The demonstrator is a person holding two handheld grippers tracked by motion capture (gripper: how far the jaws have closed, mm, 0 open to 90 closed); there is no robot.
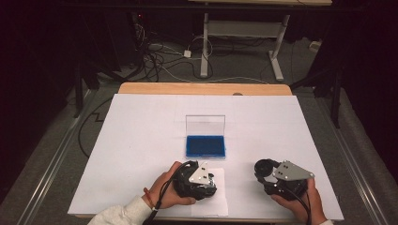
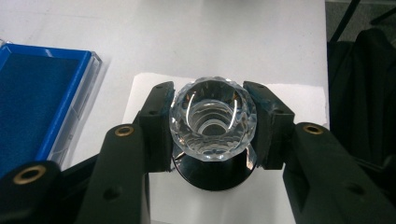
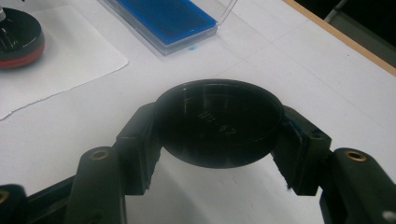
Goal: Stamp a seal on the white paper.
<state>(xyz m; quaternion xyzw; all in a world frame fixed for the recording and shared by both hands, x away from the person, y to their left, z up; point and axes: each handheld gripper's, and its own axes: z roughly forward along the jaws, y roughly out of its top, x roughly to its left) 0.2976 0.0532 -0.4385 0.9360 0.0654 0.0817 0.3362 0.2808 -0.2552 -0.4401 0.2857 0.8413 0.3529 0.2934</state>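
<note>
While clamped over the paper, step in hand: bringing stamp [image 2: 212, 116] face down onto paper sheet [image 2: 154, 88], judged from pose; contact with sheet not clear, looks touching or just above.
Left gripper [image 2: 214, 128]: closed on stamp, pads pressing the faceted clear knob from both sides, black base hanging below the pads.
Right gripper [image 3: 222, 140]: closed on round black cap [image 3: 217, 112], held off to the right above bare table [image 1: 141, 140], well apart from the sheet.
How to do it well: keep knob upright and base flat to the sheet; push straight down, no rocking or sliding, else smeared print.
Grip note: facets are slick and rounded, so keep pads square on the widest part of knob; likely to twist if pressed off-centre.
Sheet note: loose paper, nothing pinning it; lift straight up after pressing so sheet does not drag along.
Cap hand: best parked where it is, clear of the sheet.
Stamp vs left gripper: right between its pads, knob centred, base toward the sheet.
Stamp vs scene: near front edge of table, over the sheet's left part; red-rimmed base edge visible from right gripper view [image 3: 18, 39].
Ink pad [image 1: 205, 146]: blue, in open clear case, lid [image 1: 205, 125] standing upright behind it; just beyond the sheet, apart from both grippers.
</note>
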